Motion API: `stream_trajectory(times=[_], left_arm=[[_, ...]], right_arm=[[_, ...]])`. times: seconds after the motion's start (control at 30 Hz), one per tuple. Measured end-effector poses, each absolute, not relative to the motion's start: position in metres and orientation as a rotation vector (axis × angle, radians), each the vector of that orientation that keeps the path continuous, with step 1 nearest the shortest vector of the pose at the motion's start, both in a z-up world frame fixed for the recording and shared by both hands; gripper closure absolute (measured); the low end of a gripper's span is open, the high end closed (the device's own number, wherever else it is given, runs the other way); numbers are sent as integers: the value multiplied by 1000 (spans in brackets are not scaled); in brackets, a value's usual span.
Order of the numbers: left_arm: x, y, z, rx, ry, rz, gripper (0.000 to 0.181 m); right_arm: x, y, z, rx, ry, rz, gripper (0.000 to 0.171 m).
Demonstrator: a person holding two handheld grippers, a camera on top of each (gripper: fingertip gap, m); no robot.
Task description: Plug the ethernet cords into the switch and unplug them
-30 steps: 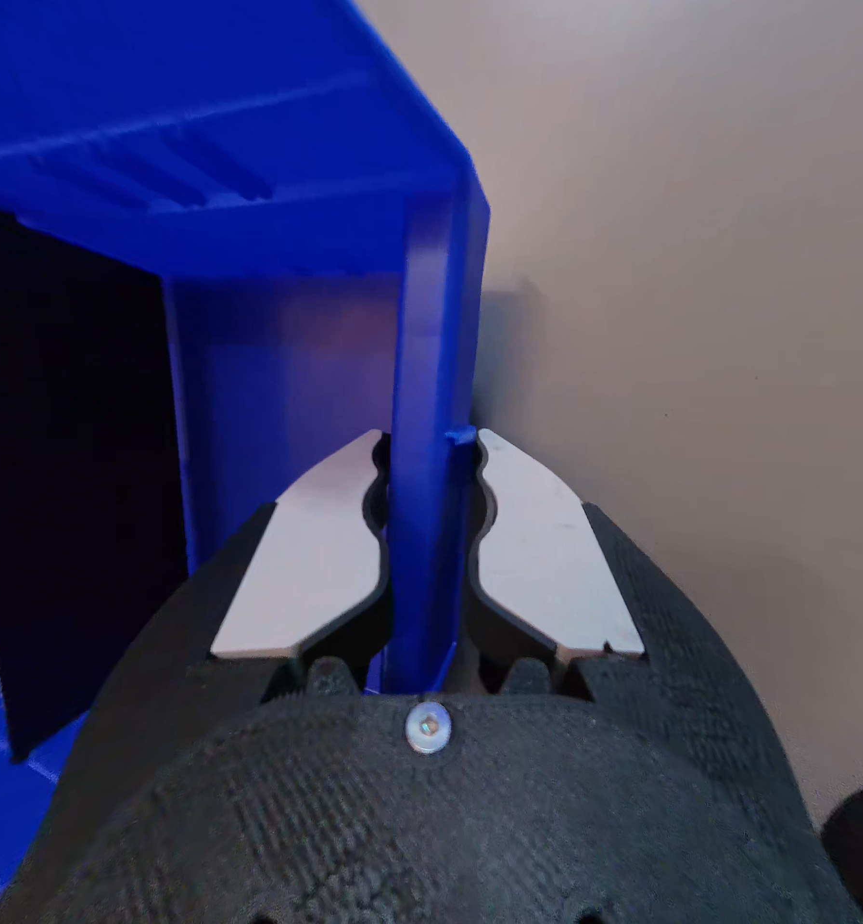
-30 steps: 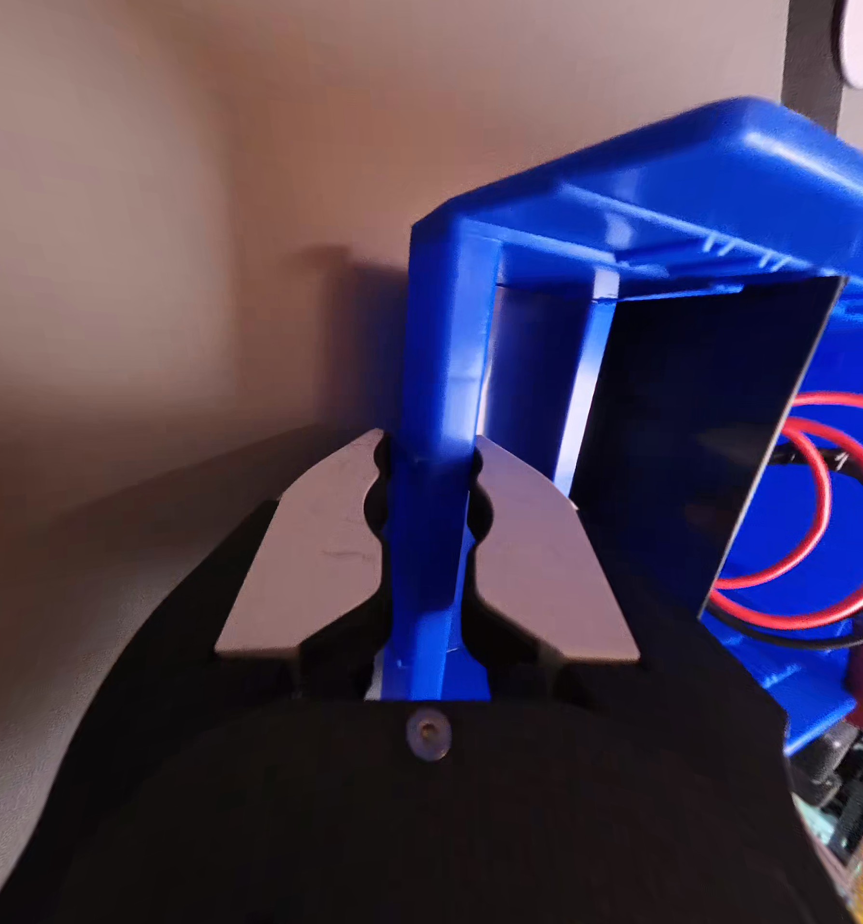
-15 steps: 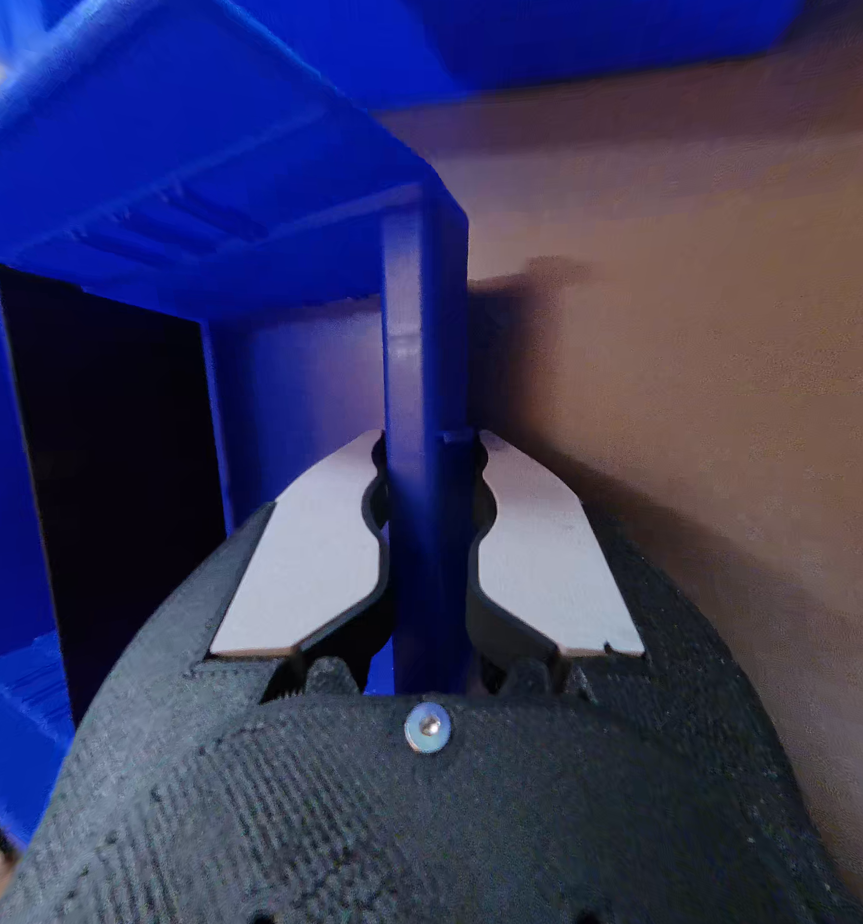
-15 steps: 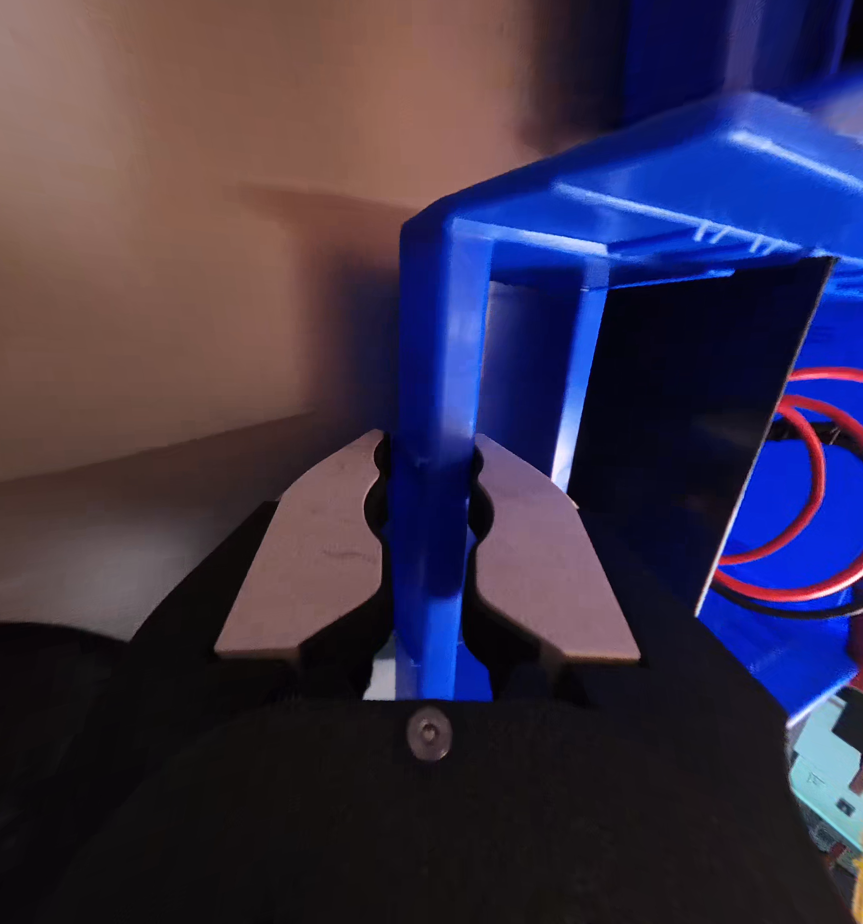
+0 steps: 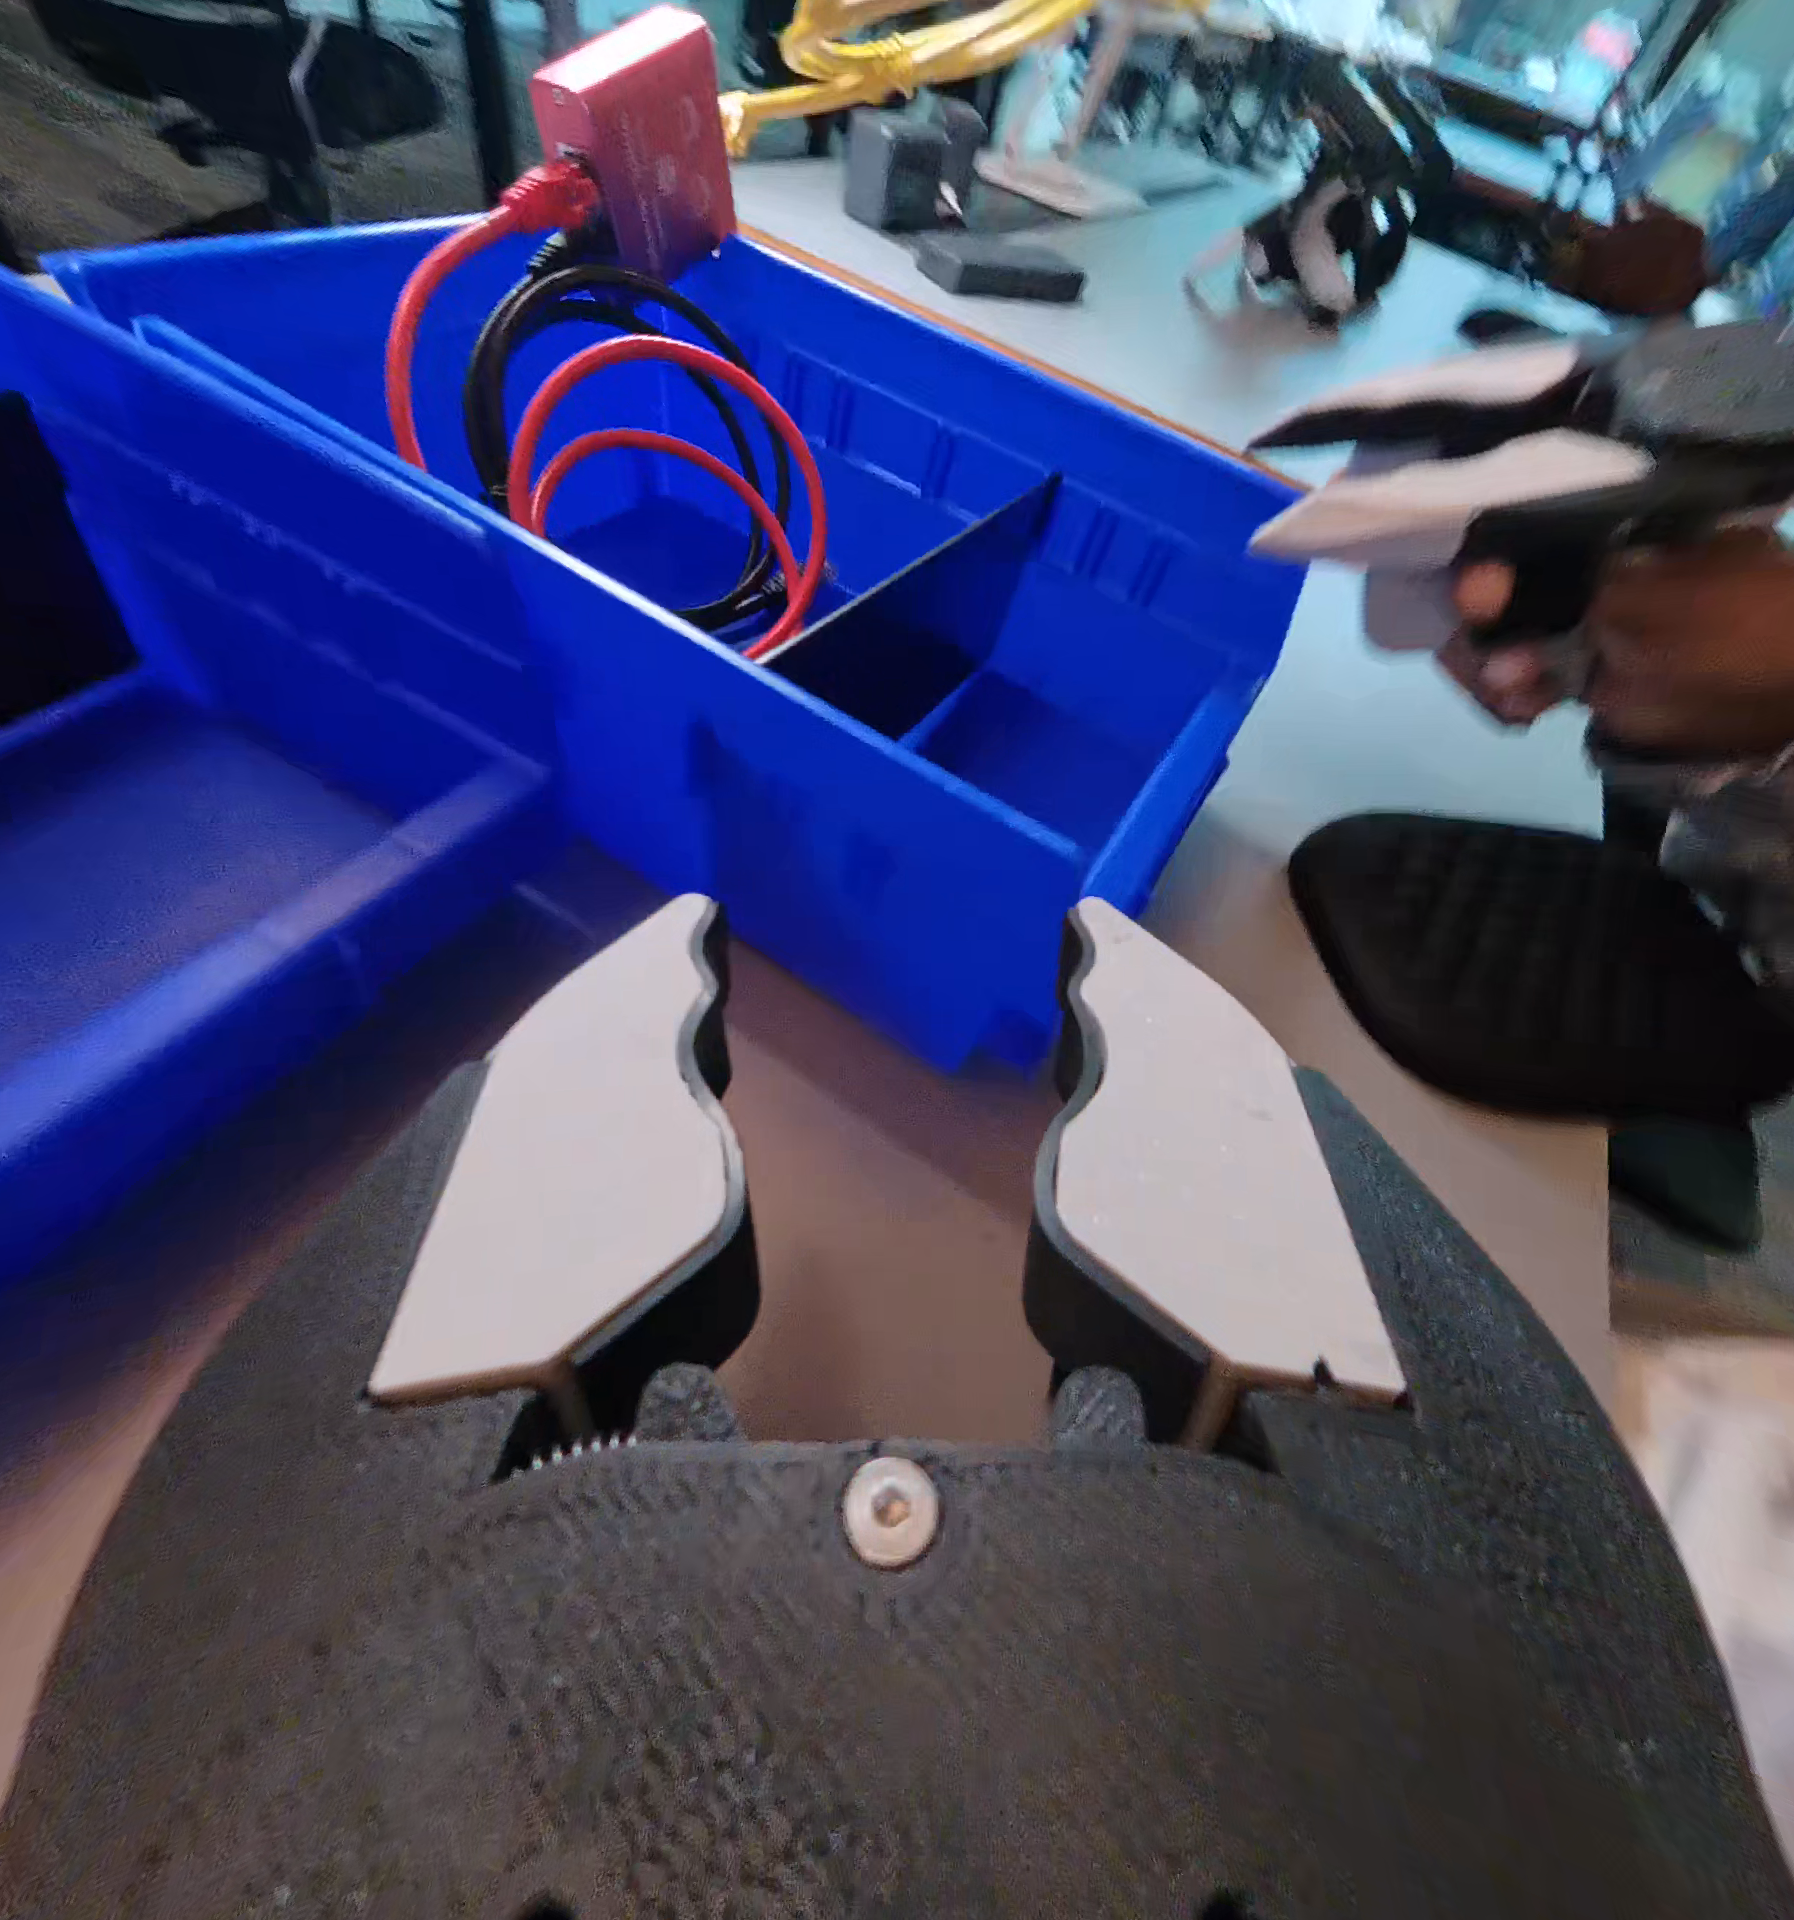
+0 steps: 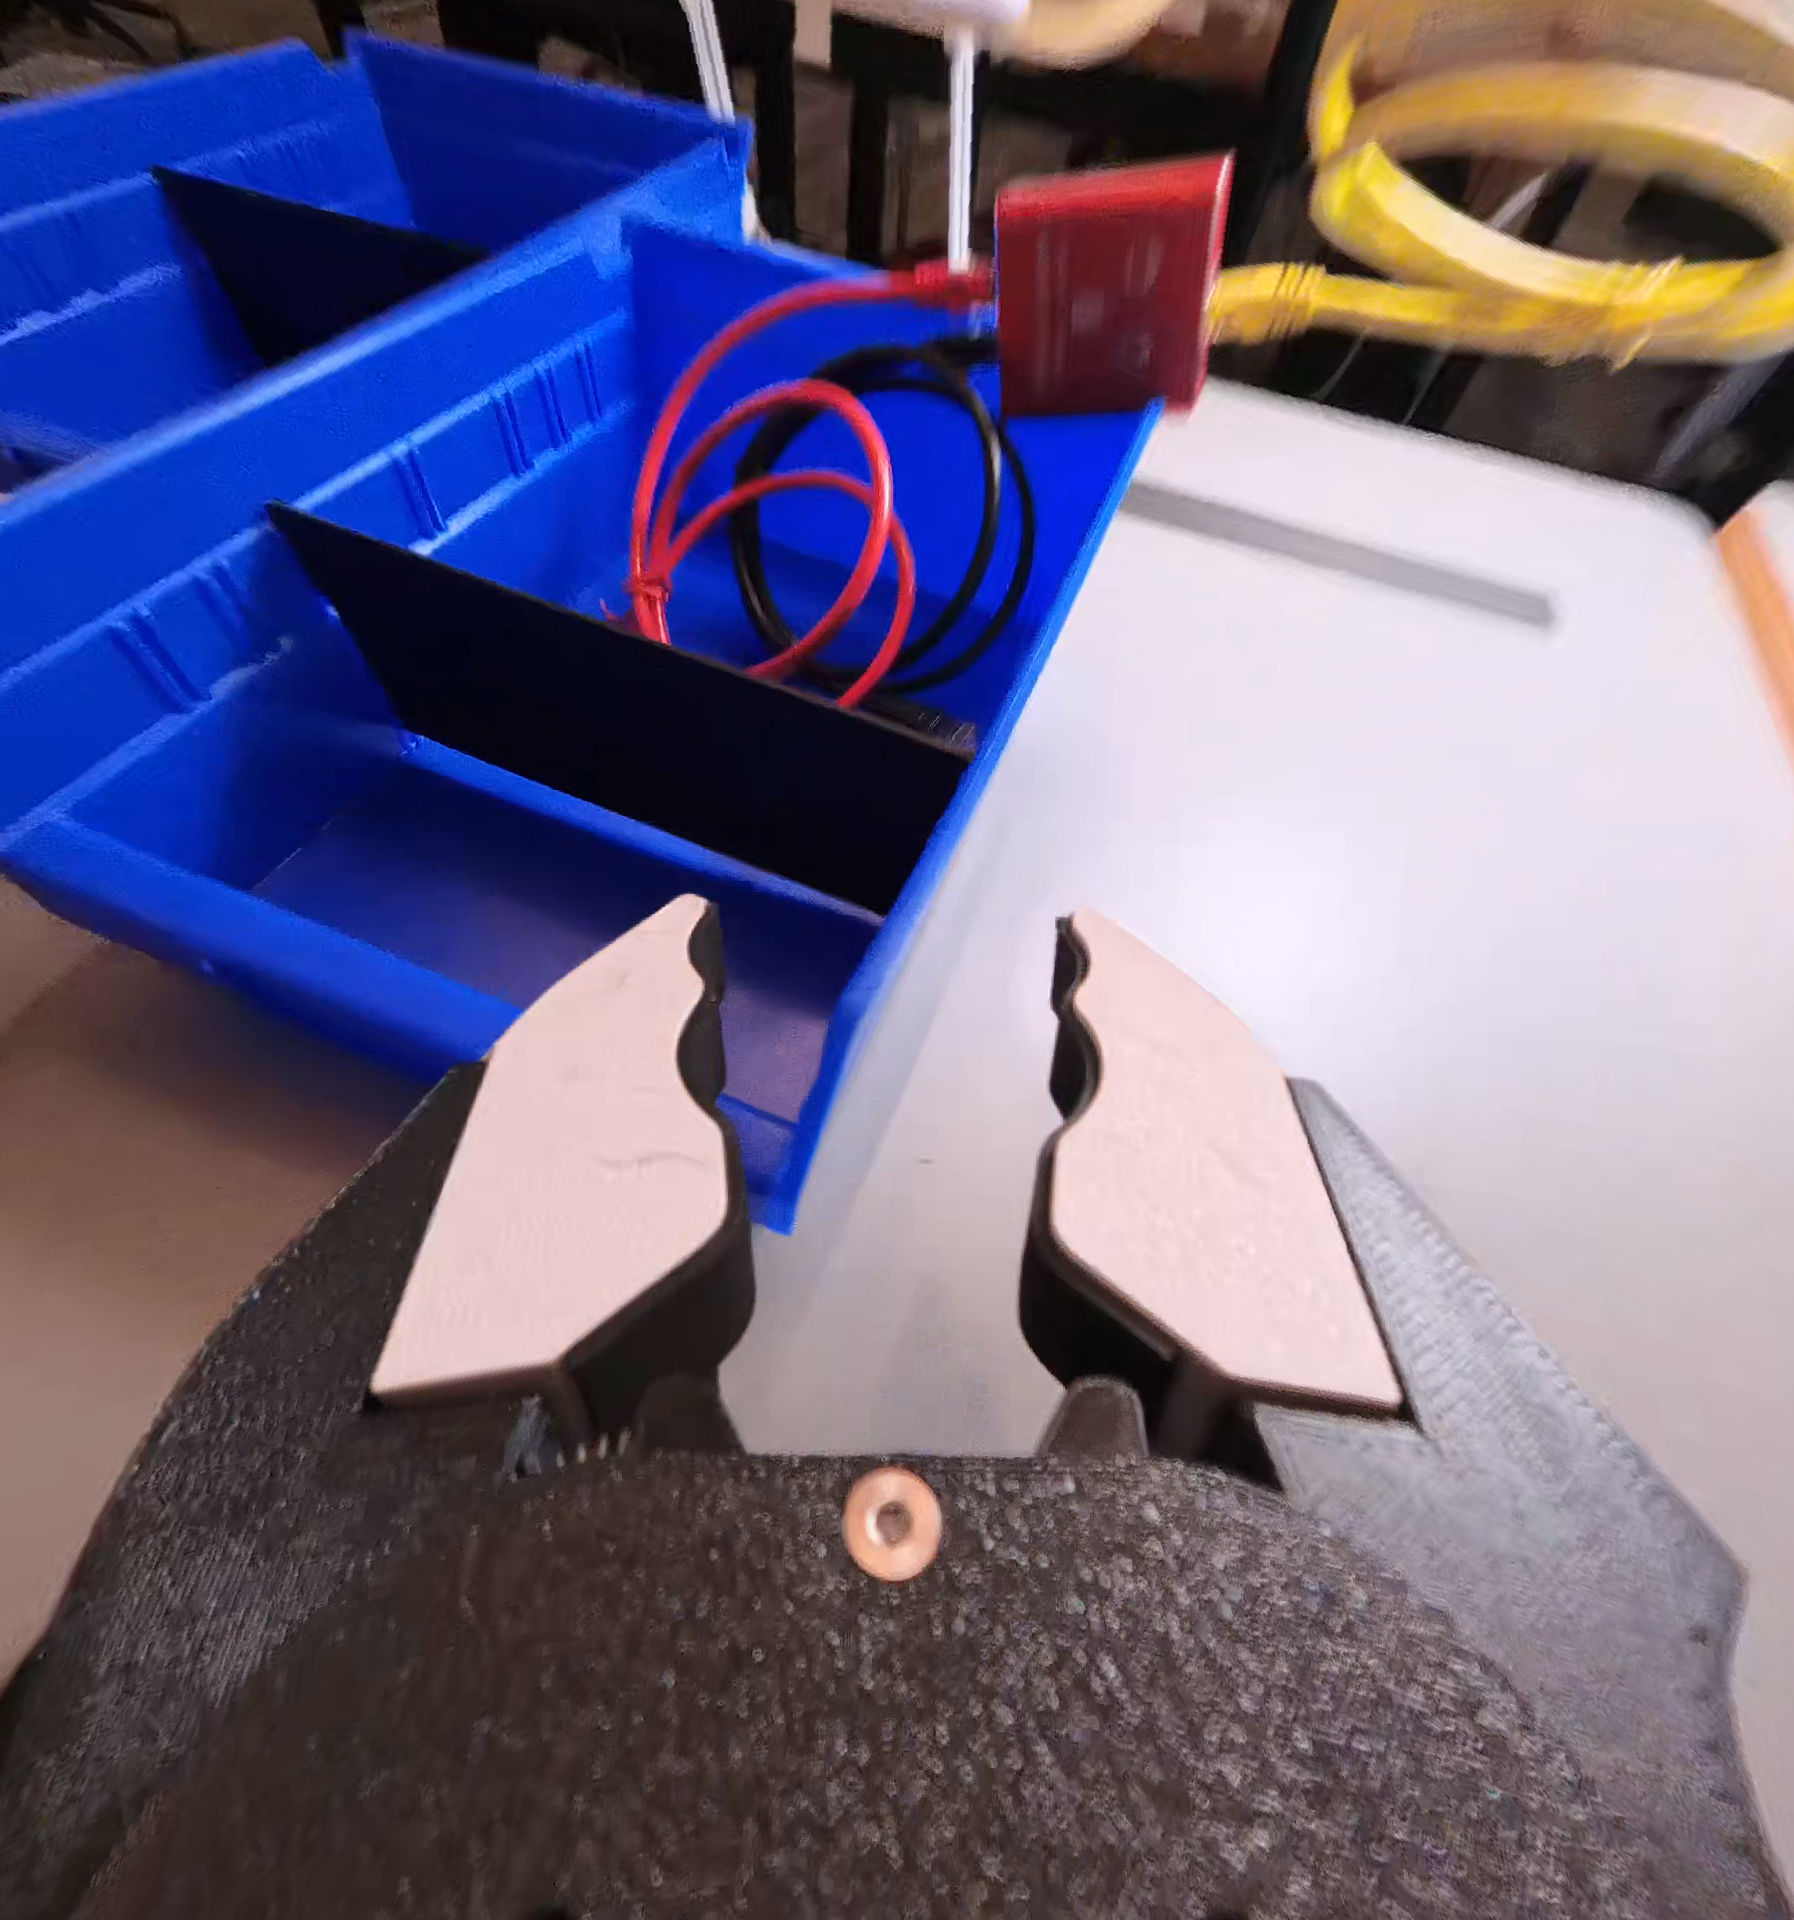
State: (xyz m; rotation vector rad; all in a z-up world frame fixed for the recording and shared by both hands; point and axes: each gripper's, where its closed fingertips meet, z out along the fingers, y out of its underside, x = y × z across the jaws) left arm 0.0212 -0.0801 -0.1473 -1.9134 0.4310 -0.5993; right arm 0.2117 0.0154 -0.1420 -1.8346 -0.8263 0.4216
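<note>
Both grippers are held spread and empty above the counter (image 6: pixel 1340 831): the left gripper (image 5: pixel 891 925) just before the blue bin (image 5: pixel 872 831), the right gripper (image 6: pixel 885 935) over the bin's near corner. The red switch (image 6: pixel 1106 286) is propped on the bin's far rim, with a red cord (image 6: pixel 779 499) plugged into it. A black cord (image 6: pixel 1007 499) is coiled beside the red one, behind the black divider (image 6: pixel 612 727).

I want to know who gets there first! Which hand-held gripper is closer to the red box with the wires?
Right, probably. The right hand-held gripper hangs at the bin's near corner, facing the red box on the far end. The left hand-held gripper sits lower, below the bin's near wall.
</note>
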Motion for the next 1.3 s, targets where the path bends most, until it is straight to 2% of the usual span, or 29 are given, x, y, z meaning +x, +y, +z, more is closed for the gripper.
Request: stream_trajectory(times=[0.13, 0.17, 0.2, 0.3, 0.4, 0.5, 0.67, 0.8, 0.97, 1.17, 1.3], left_arm=[[49, -65, -163, -1944, 307, -491, 113], [51, -59, -168, -1956, 293, -444, 114], [51, -52, -173, -1967, 271, -395, 115], [55, -42, -182, -1977, 194, -434, 116], [50, -38, -178, -1961, 152, -426, 126], [43, -37, -169, -1914, 138, -375, 145], [44, -37, -161, -1903, 190, -349, 148], [40, -47, -120, -1815, 239, -292, 150], [1, -68, -33, -1661, 237, -152, 154], [-95, -110, 35, -1558, 100, 59, 157], [-168, -149, 44, -1556, -24, 148, 158]], right_arm=[[190, 31, -165, -1918, -737, 501, 115], [188, 33, -164, -1918, -699, 526, 129], [187, 35, -164, -1918, -687, 519, 136], [188, 36, -163, -1912, -641, 484, 138], [194, 36, -161, -1900, -583, 463, 146], [201, 37, -159, -1882, -572, 378, 157], [207, 32, -153, -1876, -566, 326, 158], [203, 19, -117, -1809, -551, 354, 155], [158, 10, -39, -1670, -590, 464, 155], [46, -7, 34, -1516, -727, 572, 155], [-41, -29, 43, -1492, -845, 658, 154]])
